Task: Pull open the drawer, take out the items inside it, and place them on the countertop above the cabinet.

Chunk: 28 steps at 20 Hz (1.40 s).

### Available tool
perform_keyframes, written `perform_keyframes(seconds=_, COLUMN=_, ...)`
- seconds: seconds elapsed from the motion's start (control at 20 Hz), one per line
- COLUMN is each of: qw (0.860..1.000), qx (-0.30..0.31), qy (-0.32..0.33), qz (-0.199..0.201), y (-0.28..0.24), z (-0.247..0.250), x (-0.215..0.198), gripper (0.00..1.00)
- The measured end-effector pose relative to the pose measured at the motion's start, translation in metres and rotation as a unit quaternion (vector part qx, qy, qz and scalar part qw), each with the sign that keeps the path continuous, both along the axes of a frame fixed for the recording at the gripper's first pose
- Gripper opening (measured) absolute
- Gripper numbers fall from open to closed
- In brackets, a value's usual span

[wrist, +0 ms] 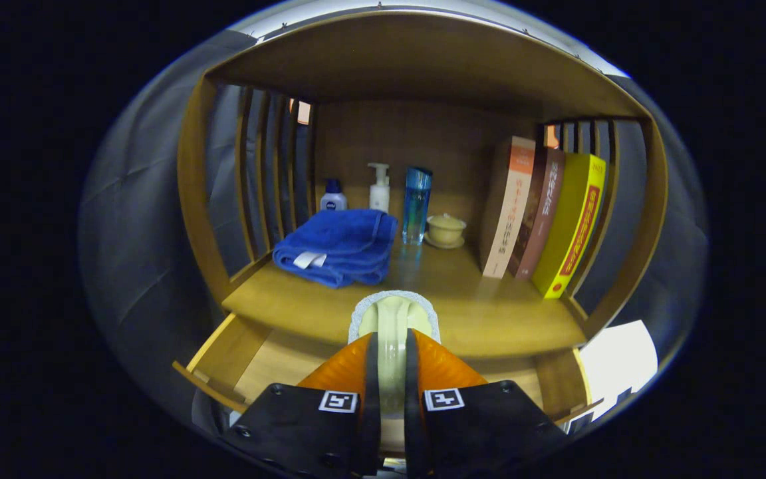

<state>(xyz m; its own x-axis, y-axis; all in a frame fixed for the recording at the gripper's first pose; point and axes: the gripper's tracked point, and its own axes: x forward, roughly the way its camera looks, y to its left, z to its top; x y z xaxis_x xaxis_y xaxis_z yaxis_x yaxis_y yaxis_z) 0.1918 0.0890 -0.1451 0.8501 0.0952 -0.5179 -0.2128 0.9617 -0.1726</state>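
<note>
Clamped between my fingers (392,362): a pale brush (393,319), both pressing its handle.
Its long axis runs straight ahead, the head over the countertop's (489,313) front edge, above the open drawer (230,352).

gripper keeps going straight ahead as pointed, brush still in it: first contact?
Likely bare countertop first: the gripper is shut on the brush, whose head already sits over its front edge. Farther along that line stands the blue bottle, with the blue towel just left. Depth is uncertain.
</note>
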Motion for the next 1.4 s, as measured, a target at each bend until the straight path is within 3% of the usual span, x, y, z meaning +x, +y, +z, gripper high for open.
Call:
perform_keyframes(seconds=0.3, qw=0.999, qx=-0.017, qy=-0.004, qz=-0.034, y=-0.005, z=-0.015, x=0.061, gripper=0.23)
perform_keyframes(seconds=0.55, qw=0.996, qx=0.000, qy=0.037, qz=-0.075, y=-0.018, z=-0.054, x=0.074, gripper=0.23)
perform_keyframes(seconds=1.1, qw=0.996, qx=-0.003, qy=0.024, qz=-0.085, y=-0.027, z=-0.068, x=0.081, gripper=0.34)
perform_keyframes(seconds=1.35, qw=0.997, qx=-0.016, qy=-0.017, qz=-0.068, y=-0.020, z=-0.048, x=0.084, gripper=0.76)
perform_keyframes(seconds=1.4, qw=0.998, qx=-0.022, qy=-0.018, qz=-0.064, y=-0.018, z=-0.045, x=0.082, gripper=0.81)
